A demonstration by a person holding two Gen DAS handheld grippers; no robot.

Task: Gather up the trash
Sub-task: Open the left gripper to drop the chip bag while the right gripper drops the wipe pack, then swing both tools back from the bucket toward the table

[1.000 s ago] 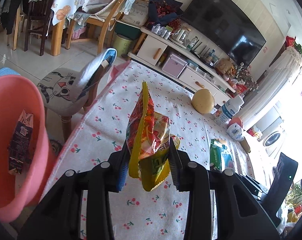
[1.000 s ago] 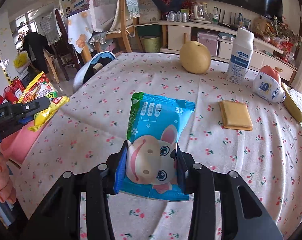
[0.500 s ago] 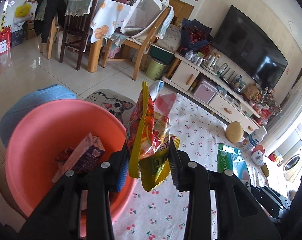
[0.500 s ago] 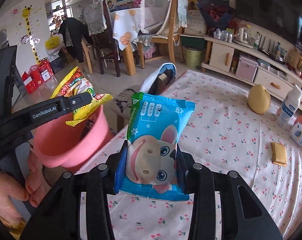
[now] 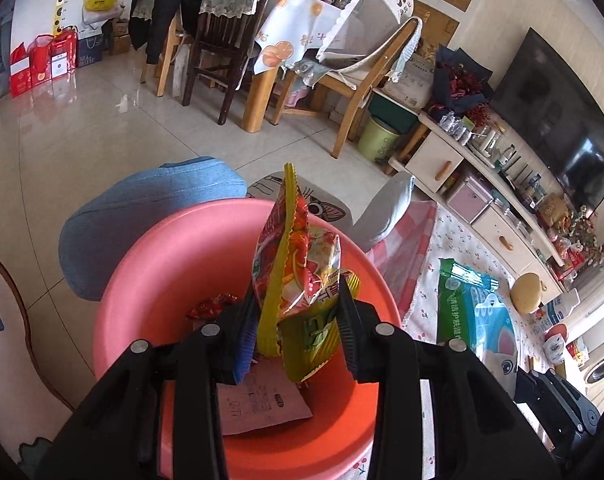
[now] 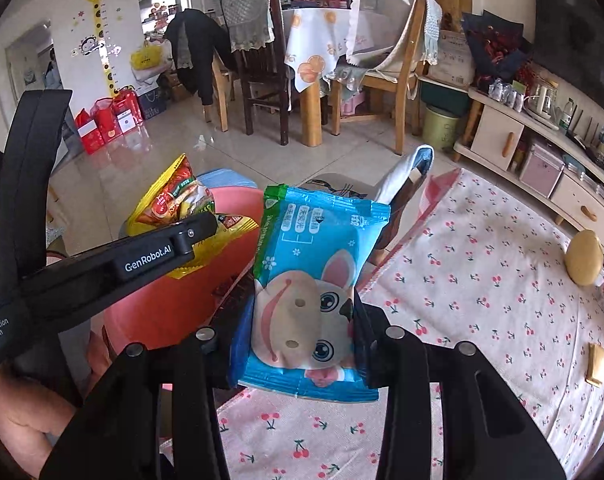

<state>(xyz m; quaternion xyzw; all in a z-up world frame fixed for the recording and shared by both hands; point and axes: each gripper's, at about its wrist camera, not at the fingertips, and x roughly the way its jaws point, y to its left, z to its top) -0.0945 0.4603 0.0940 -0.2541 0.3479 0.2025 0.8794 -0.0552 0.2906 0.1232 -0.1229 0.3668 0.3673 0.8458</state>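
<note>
My left gripper [image 5: 298, 324] is shut on a red and yellow snack bag [image 5: 298, 264] and holds it over the pink basin [image 5: 174, 264]. The basin holds a paper carton [image 5: 258, 404] and a red wrapper [image 5: 210, 306]. My right gripper [image 6: 302, 328] is shut on a blue rabbit wet-wipe pack [image 6: 313, 284], held above the table's left edge, beside the basin [image 6: 170, 304]. The left gripper with its snack bag [image 6: 174, 204] shows in the right wrist view. The blue pack also shows in the left wrist view [image 5: 473, 308].
The cherry-print tablecloth [image 6: 481, 292] carries a pear [image 6: 583, 256], a yellow wafer [image 6: 595, 364] and bottles at the right edge. A cat-print chair [image 5: 321, 204] and a blue stool [image 5: 150, 204] stand behind the basin. A TV cabinet [image 5: 497, 216] runs along the wall.
Both grippers have swung left off the table towards the basin. The snack bag now hangs over the basin's middle, and the blue pack has come to the table's edge beside it.
</note>
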